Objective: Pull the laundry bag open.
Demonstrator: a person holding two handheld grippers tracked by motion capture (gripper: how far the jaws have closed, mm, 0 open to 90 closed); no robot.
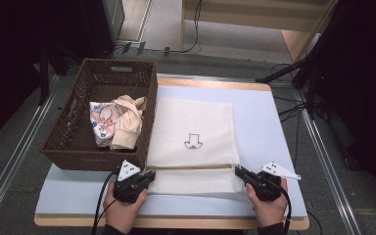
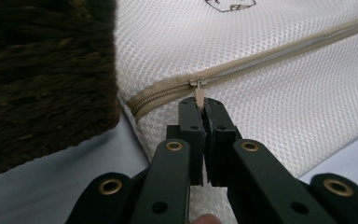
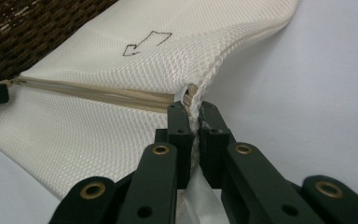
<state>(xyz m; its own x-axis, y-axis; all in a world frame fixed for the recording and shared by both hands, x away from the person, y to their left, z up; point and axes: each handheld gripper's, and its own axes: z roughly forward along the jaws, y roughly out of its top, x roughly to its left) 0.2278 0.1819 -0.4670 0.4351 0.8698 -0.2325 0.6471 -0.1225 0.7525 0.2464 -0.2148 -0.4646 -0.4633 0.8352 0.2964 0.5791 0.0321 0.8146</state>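
- A white mesh laundry bag (image 1: 194, 132) lies flat on the pale blue table (image 1: 269, 142), its left edge touching the brown wicker basket (image 1: 78, 127).
- The bag is a fine honeycomb net, roughly square, with a small arrow (image 1: 193, 142) outlined in black at its middle.
- In the high view that arrow points toward the person's side of the table.
- A beige zipper (image 2: 279, 49) runs across the bag near its close edge, left to right, so its long axis lies parallel to the table's front edge.
- The zipper looks done up along its whole length.
- The left gripper (image 2: 202, 105) sits at the zipper's left end, just beside the basket's corner, its jaws pressed together on the small zipper pull (image 2: 198, 93).
- The right gripper (image 3: 193, 112) is at the bag's right edge, where the zipper ends; its jaws are clamped on the seam of the mesh there, lifting it slightly.
- Inside the basket lie crumpled clothes (image 1: 117, 122), one cream and one with a printed pattern.
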